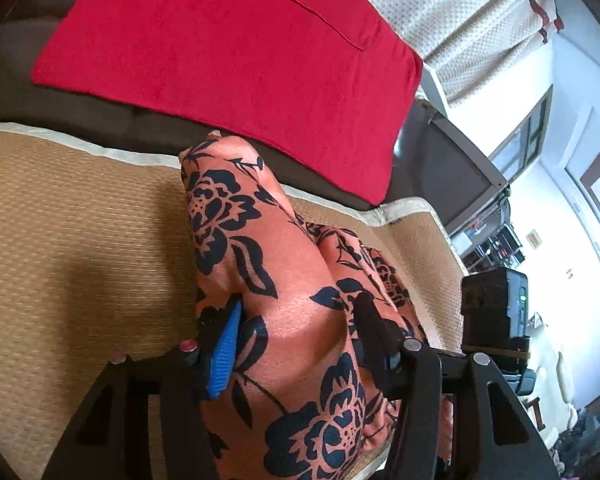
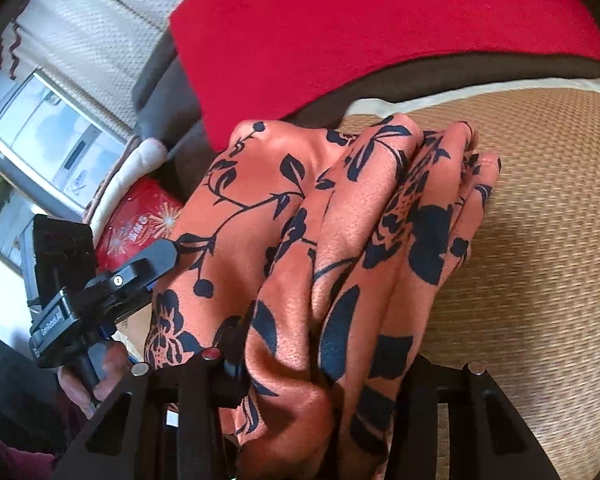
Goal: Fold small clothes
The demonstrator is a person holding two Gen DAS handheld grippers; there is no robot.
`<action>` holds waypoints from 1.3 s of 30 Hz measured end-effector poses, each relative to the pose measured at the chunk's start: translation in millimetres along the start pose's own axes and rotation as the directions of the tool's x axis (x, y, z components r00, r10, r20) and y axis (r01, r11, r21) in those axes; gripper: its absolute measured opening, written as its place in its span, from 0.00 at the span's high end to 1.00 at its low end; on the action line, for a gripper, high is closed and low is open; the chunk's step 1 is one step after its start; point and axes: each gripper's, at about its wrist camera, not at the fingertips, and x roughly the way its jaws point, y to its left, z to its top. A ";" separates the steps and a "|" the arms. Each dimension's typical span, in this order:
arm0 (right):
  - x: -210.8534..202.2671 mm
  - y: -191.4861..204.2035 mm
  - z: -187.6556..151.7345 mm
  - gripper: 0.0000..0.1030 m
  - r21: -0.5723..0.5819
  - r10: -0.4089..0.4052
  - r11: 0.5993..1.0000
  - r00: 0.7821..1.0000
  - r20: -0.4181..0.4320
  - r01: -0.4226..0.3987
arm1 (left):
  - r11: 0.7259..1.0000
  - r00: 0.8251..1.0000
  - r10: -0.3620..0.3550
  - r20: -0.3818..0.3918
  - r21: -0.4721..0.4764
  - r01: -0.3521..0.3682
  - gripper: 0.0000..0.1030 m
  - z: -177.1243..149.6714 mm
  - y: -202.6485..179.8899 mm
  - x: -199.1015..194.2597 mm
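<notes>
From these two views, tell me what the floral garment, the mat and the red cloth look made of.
Floral garment: thin satin-like fabric, probably synthetic or silk; it shows a soft sheen and loose, rounded folds.
Mat: woven straw or rattan by its fine ribbed tan weave, with a pale cloth border.
Red cloth: matte, slightly fuzzy, likely knit or fleece; no shine.

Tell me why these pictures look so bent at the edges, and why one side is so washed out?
Left wrist view: the fisheye lens bows the woven mat and darkens the corners; the bright room at right is blown out white. Right wrist view: same curving; the floral garment is sharp mid-frame but smeared near the bottom, and the window area at left glares.
</notes>
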 end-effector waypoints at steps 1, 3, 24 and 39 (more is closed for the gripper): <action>2.1 6.3 -1.3 0.55 -0.007 0.002 1.000 1.000 0.007 -0.002 | 1.000 1.000 0.014 0.000 -0.002 -0.014 0.46 0.0 2.5 -2.6; 1.7 14.1 -5.5 0.55 -0.024 -0.001 1.000 1.000 0.018 0.001 | 0.999 0.999 0.050 -0.008 -0.001 -0.050 0.46 -3.2 8.7 -6.0; -46.0 40.8 0.6 0.56 -0.089 -0.179 0.973 0.942 0.284 0.212 | 0.828 0.854 0.518 0.047 0.225 -0.515 0.24 -30.9 2.8 -13.2; 0.4 28.8 -2.6 0.61 -0.028 -0.265 0.963 0.960 0.088 0.268 | 0.777 0.812 0.579 0.075 0.252 -0.577 0.24 -41.1 -10.3 -18.6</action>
